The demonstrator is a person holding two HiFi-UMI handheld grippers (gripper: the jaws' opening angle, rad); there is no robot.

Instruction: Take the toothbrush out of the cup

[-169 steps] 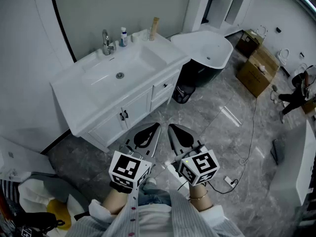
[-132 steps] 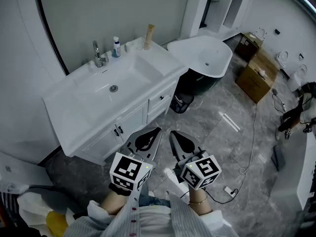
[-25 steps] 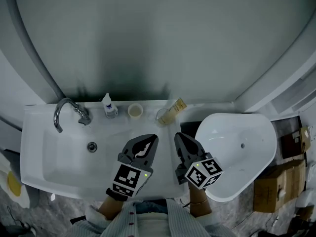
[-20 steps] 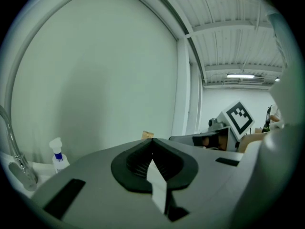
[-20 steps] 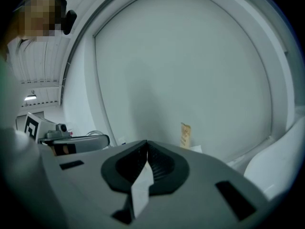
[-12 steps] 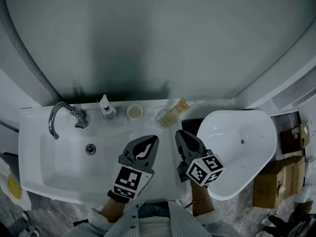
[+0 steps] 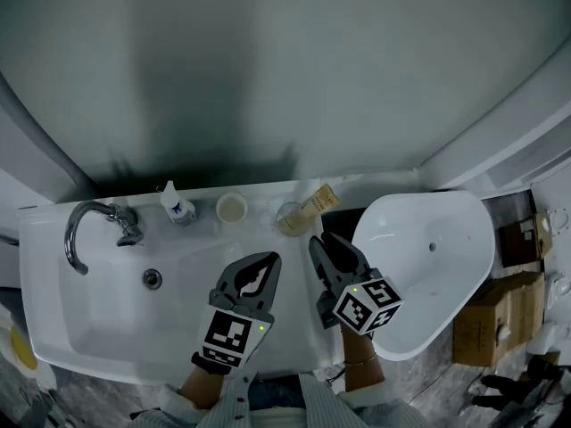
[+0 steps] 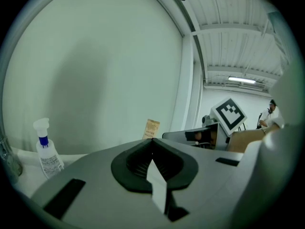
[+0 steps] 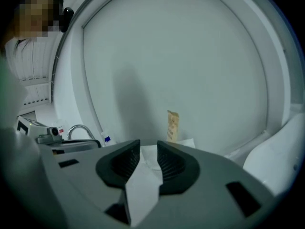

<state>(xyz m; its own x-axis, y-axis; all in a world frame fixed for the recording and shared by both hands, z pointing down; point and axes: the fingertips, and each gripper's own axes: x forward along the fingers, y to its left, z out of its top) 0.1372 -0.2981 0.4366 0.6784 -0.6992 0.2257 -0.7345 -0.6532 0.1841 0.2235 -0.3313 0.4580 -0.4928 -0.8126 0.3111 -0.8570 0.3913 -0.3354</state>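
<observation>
Far left of the cup point(image 7: 287, 219): faucet point(image 7: 89, 228), curving over the basin. Between faucet and cup, along the back edge of the table point(image 7: 294, 310): spray bottle point(image 7: 176, 205), then a small white cup point(image 7: 231, 209) just left of the cup.

Toothbrush point(image 7: 316, 203): in a tan wrapper, foot inside the cup, top leaning out to the right and toward the wall. In both gripper views it reads close to upright, so its long axis runs mostly up and down with a slight tilt.

Your left gripper point(image 7: 275, 258): below and a little left of the cup, aimed up toward it. Fingers clenched tip to tip, nothing between them. The toothbrush point(image 8: 152, 128) sits straight over the closed tips.

Your right gripper point(image 7: 318, 239): just below and right of the cup, the nearer of the two. Its fingers have just been opening and stand released, a narrow gap, nothing between them. The toothbrush point(image 9: 172, 125) shows ahead, just right of that gap and above it; the cup itself is hidden behind the fingers there.

Right of the cup, well apart: white bathtub point(image 7: 446, 279).

Judgement: the right gripper is better placed. Go forward, nudge right, and pinch across the wrapper high up.
</observation>
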